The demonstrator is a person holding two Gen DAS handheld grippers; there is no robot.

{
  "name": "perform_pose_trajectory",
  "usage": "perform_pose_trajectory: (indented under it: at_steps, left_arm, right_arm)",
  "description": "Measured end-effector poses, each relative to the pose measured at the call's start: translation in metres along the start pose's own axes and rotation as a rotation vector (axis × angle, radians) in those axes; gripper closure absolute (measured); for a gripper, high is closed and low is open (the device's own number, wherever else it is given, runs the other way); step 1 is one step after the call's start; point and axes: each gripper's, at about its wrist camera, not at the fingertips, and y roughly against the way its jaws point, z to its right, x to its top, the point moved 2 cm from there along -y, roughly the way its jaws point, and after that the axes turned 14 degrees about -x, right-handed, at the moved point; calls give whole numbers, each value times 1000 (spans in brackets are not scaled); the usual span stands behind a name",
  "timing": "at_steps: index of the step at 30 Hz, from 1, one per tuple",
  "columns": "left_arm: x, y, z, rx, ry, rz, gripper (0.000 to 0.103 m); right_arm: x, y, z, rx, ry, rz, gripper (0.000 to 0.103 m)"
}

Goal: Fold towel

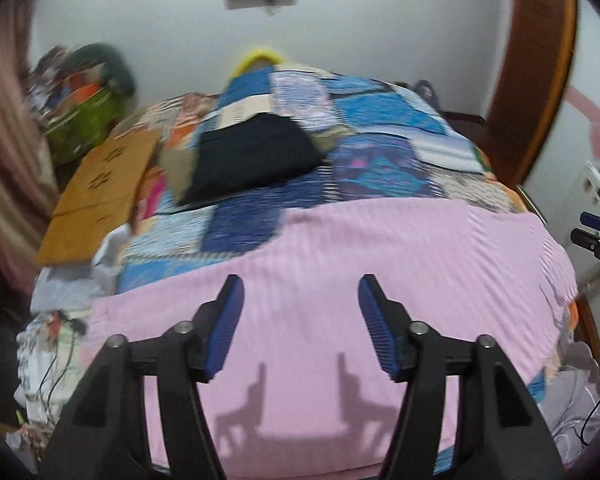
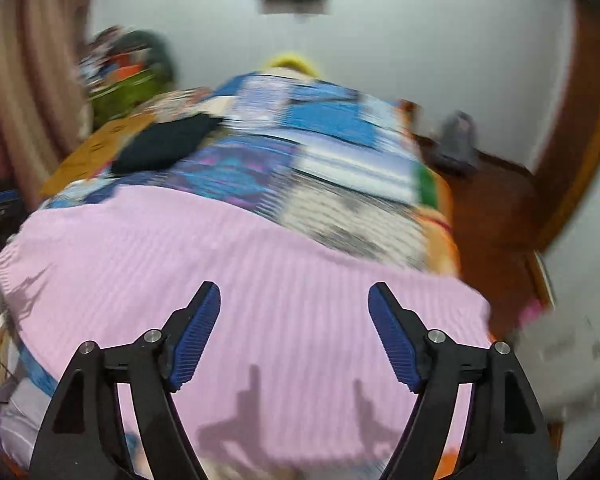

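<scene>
Left wrist: left claw point(image 1: 302, 286) jaws apart, nothing between them, hanging above the pink towel point(image 1: 380, 280). Towel lies flat across the near end of the bed, on the patchwork quilt point(image 1: 372, 128); dark folded cloth point(image 1: 256, 160) further back.

Right wrist: right claw point(image 2: 294, 292) jaws apart, empty, over the same towel point(image 2: 220, 260). Picture motion-blurred.

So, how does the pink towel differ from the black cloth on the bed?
The pink towel is pale and spread wide across the near end of the bed; the black cloth is dark and lies as a small compact bundle farther back. The towel looks much larger than the cloth. Both open grippers, left and right, hang above the towel, none near the cloth. Both lie on the patchwork quilt.
</scene>
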Motion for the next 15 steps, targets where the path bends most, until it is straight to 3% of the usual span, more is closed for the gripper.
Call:
perform_pose_trajectory:
  at_steps: [4,8,15]
  left_arm:
    - [6,-33,52,-49,-45,-52,37]
    - [11,-73,102,-103,-56,-123,36]
    - [9,-134,188,-171,-142,-237,36]
  right_arm:
    - [-39,5,64,-74,-139,-45,29]
    - [-75,10,114,-60,-282,-74,29]
    - [-130,3,153,-59,-448,-140,28]
